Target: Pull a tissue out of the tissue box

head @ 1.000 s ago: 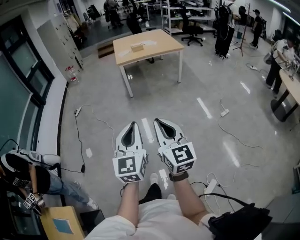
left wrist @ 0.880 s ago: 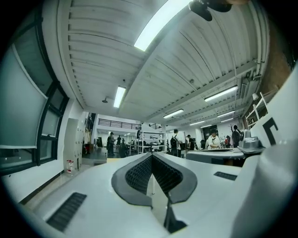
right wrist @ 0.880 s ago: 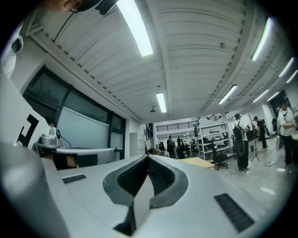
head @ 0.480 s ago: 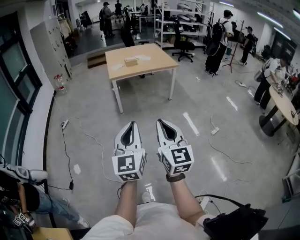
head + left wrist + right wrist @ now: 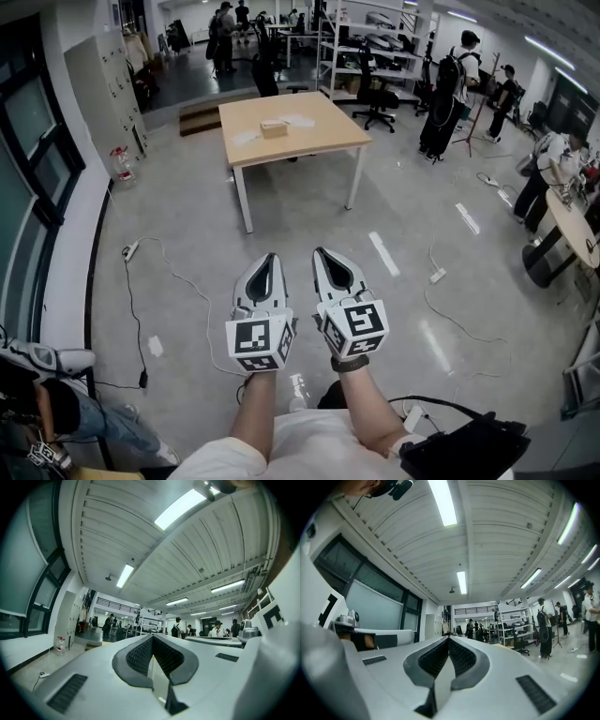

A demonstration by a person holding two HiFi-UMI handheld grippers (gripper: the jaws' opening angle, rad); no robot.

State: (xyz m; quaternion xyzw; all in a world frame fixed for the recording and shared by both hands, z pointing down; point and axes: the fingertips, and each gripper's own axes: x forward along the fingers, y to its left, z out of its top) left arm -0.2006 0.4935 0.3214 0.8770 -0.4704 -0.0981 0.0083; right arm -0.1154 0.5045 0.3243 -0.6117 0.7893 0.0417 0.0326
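Observation:
In the head view a small tan tissue box (image 5: 274,128) sits on a light wooden table (image 5: 319,136) far ahead across the floor. My left gripper (image 5: 269,256) and right gripper (image 5: 321,251) are held side by side in front of me, well short of the table, both pointing toward it. Each is shut with nothing between its jaws. The left gripper view shows the left gripper (image 5: 152,636) tips together; the right gripper view shows the right gripper (image 5: 449,638) likewise. The tissue box cannot be made out in either gripper view.
Power cords and strips (image 5: 131,249) trail over the grey floor between me and the table. People stand at the back right (image 5: 441,89) and right edge (image 5: 544,178). Shelving (image 5: 366,37), office chairs (image 5: 380,98) and a round table (image 5: 577,225) are about. A seated person (image 5: 56,403) is at lower left.
I have moved forward across the floor with both grippers held the same way, still shut. The wooden table with the tissue box looks a little larger than a second ago.

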